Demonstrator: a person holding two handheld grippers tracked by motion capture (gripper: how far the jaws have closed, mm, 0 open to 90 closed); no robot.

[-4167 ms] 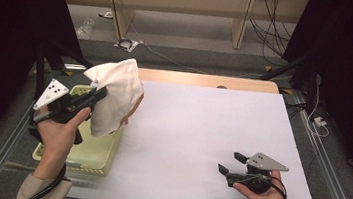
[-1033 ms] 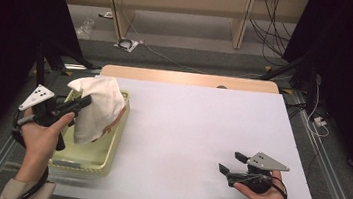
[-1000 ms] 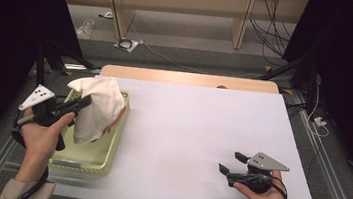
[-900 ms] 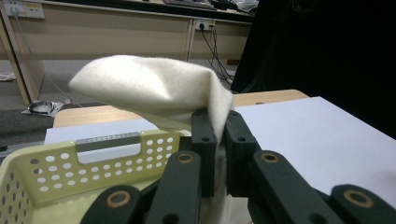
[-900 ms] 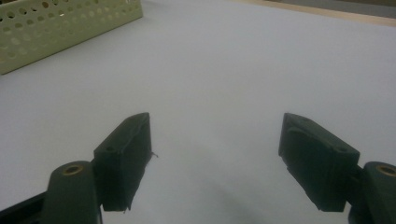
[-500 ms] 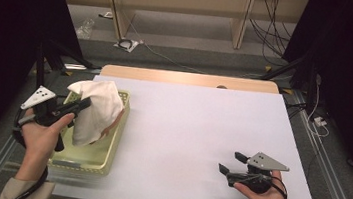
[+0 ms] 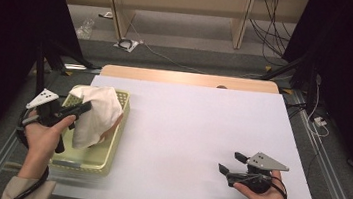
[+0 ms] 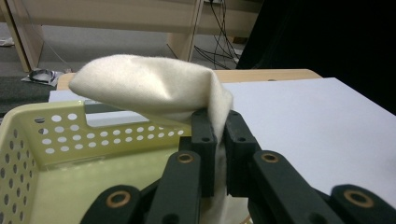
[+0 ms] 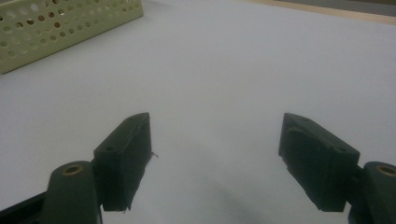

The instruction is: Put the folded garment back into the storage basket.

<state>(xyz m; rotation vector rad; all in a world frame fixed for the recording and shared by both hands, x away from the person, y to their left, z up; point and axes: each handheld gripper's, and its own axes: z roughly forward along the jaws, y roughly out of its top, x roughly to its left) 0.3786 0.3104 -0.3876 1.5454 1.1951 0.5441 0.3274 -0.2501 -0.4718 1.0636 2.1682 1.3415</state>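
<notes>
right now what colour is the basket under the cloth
Pale yellow-green basket, clearest in the left gripper view.

The left gripper (image 7: 82, 109), clamped on the cloth (image 7: 94, 115), has come down and toward the person from well above the table's left edge. The cloth, once spread high and hiding much of the basket (image 7: 108, 147), now hangs lower, its bottom inside the basket. The basket's far rim with its holes has come into sight behind the cloth.

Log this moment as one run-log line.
left gripper: shut on cream cloth | cloth: over yellow basket | right gripper: open, empty, on table
</notes>
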